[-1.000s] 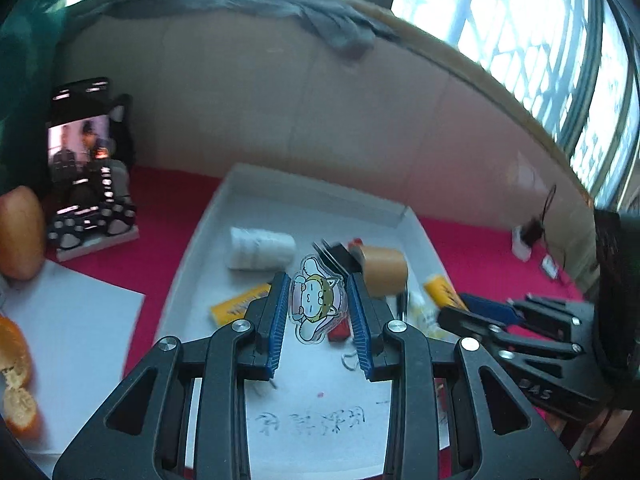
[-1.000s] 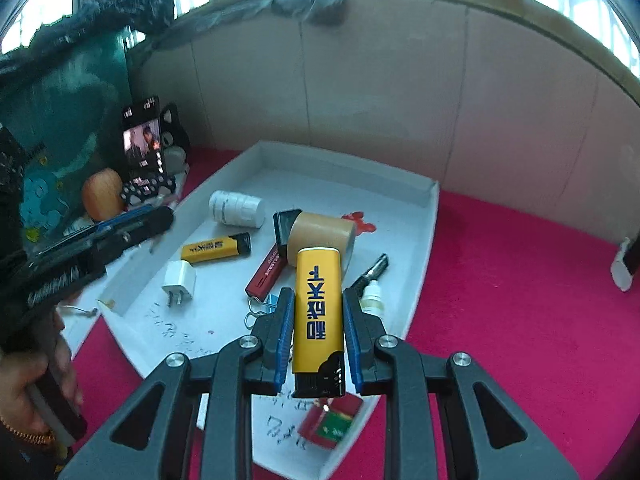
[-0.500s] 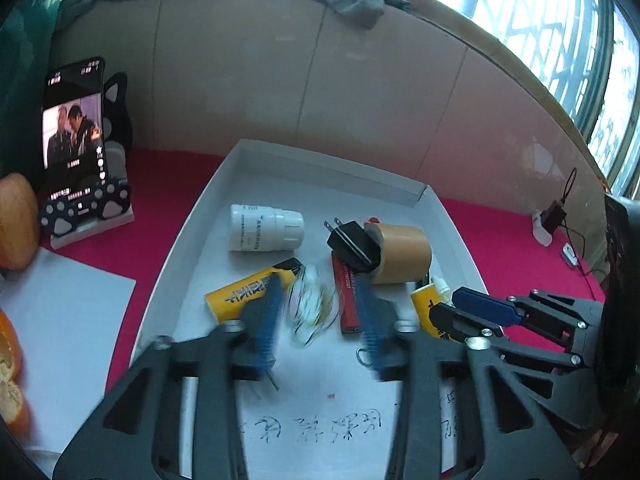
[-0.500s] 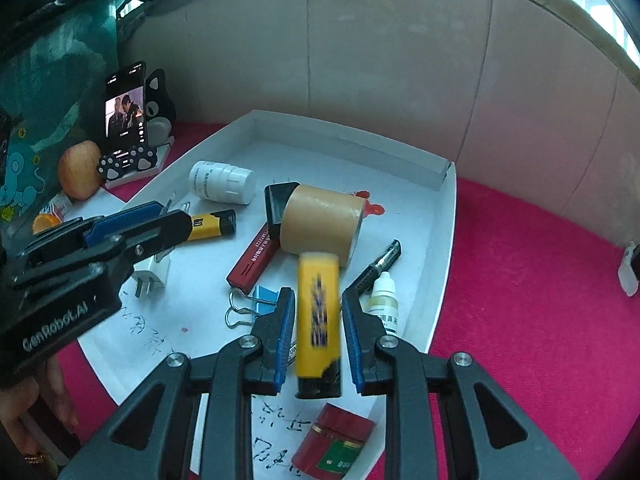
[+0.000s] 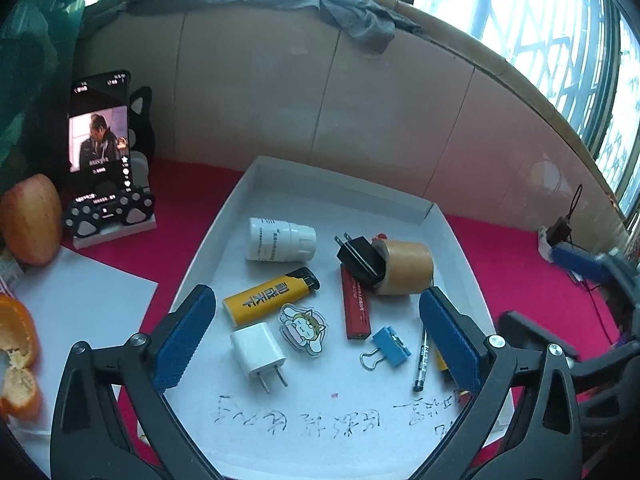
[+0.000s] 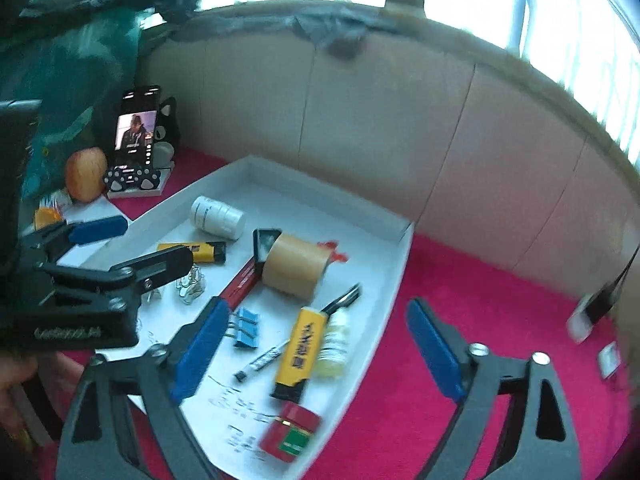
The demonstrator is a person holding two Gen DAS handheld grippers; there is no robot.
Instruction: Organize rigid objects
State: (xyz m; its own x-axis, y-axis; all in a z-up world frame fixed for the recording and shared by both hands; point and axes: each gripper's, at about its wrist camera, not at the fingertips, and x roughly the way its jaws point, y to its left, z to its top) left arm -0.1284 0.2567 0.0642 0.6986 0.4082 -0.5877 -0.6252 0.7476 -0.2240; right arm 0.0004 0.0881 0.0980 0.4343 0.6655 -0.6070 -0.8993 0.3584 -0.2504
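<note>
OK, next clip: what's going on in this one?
A person with a gripper in each hand is sorting small items into a white tray. Both jaws have just been opening. The left gripper stands open over a cartoon charm lying in the tray; the right gripper, also open, is above a yellow lighter lying there.
</note>
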